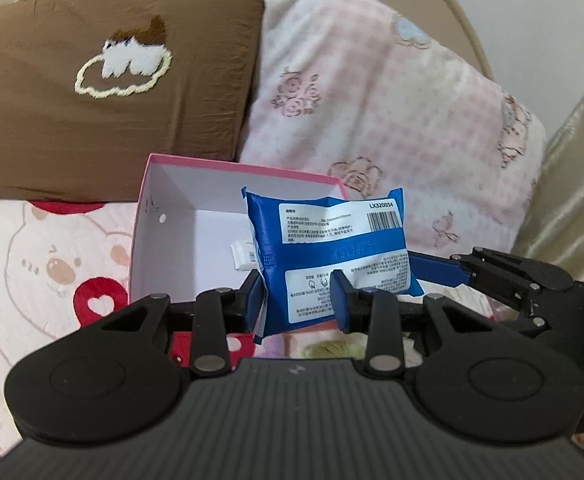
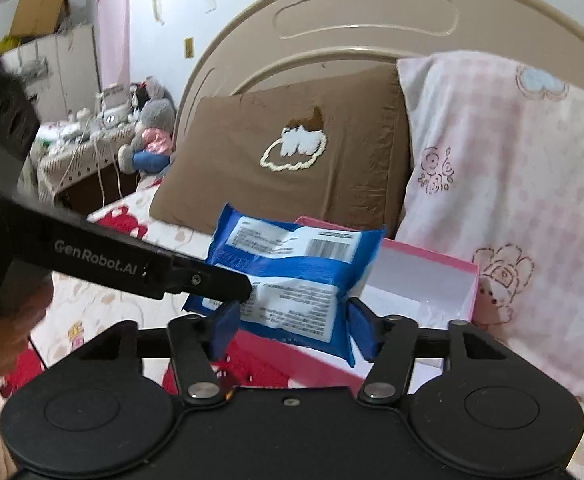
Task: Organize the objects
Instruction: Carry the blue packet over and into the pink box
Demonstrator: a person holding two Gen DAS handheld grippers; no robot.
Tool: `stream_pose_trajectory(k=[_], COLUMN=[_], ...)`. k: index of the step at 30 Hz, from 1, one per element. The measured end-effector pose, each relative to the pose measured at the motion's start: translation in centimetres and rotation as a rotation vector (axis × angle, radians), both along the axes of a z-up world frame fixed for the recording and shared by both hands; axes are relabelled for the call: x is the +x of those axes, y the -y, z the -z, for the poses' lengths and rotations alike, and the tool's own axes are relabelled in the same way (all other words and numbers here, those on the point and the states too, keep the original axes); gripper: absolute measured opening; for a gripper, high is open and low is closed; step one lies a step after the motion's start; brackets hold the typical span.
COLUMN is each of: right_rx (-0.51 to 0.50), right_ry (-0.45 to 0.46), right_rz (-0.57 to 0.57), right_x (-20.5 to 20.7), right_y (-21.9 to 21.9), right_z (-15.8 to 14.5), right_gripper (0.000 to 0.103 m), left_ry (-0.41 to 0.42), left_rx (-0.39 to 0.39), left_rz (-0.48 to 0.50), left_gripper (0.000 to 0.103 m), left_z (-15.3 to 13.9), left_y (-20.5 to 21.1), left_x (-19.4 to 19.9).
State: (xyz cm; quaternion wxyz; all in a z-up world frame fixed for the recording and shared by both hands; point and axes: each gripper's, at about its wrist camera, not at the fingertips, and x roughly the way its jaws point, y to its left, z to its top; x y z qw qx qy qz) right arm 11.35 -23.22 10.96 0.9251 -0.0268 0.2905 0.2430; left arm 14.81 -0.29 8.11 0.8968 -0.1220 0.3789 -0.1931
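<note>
A blue and white wipes packet [image 1: 332, 252] is held upright over the open pink box [image 1: 180, 184]. My left gripper [image 1: 298, 300] is shut on the packet's lower part. In the right wrist view the same packet [image 2: 292, 276] sits between my right gripper's [image 2: 292, 330] blue pads [image 2: 360, 332], which look spread beside it without clearly pressing. The left gripper's black finger [image 2: 212, 280] clamps the packet from the left there. The right gripper's fingers [image 1: 508, 280] show at the right of the left wrist view. A small white item [image 1: 244, 256] lies inside the box.
The box [image 2: 432, 276] rests on a pink cartoon bedsheet [image 1: 32, 264]. A brown pillow [image 1: 92, 92] and a pink checked pillow [image 1: 392, 120] lean on the beige headboard [image 2: 352, 24]. A cluttered side table with a plush toy [image 2: 152, 132] stands at the far left.
</note>
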Motion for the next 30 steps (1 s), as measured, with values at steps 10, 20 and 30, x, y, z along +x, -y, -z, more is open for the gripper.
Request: stream_pose_trajectory(k=[10, 20, 30], right_rx=[0.117, 0.052, 0.035], right_ry=[-0.146, -0.247, -0.315], right_rz=[0.074, 0.068, -0.030], right_x=[6.2, 10.3, 16.0], right_y=[1.9, 1.0, -0.5], right_z=[4.3, 8.2, 11.5], right_gripper=[0.042, 0.042, 0.042], left_ry=[-0.033, -0.034, -0.102], left_rx=[0.012, 0.030, 0.190], left_rz=[-0.031, -0.084, -0.136], left_gripper=[0.033, 0.033, 0.026], left_z=[4.7, 8.5, 10.1], left_y=[0.7, 1.1, 0.9], left_x=[4.6, 6.5, 10.9])
